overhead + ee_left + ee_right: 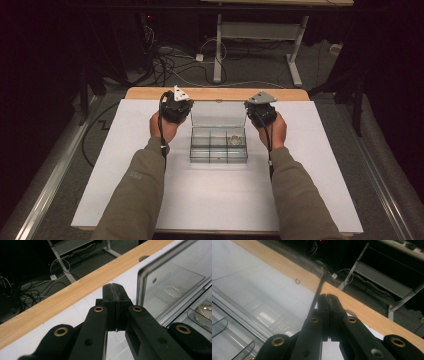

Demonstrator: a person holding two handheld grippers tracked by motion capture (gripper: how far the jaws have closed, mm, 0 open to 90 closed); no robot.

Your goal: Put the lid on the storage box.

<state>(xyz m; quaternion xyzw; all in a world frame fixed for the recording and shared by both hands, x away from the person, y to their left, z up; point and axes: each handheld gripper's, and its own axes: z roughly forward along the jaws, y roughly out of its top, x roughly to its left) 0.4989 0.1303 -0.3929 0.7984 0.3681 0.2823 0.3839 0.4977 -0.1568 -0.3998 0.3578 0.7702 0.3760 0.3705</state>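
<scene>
Organizer box (218,141) looks light, brittle, slippery clear plastic; grip lid (218,114) edges; both tongs (113,287) (327,297) closed, empty.

In the high view the small glittering piece (234,139) in the clear box (218,155) is too small to identify. The box lid (175,277) runs off the right edge in the left gripper view, and the gold chain (205,310) is cut there too. In the right gripper view the lid (262,297) looks hazy.
</scene>
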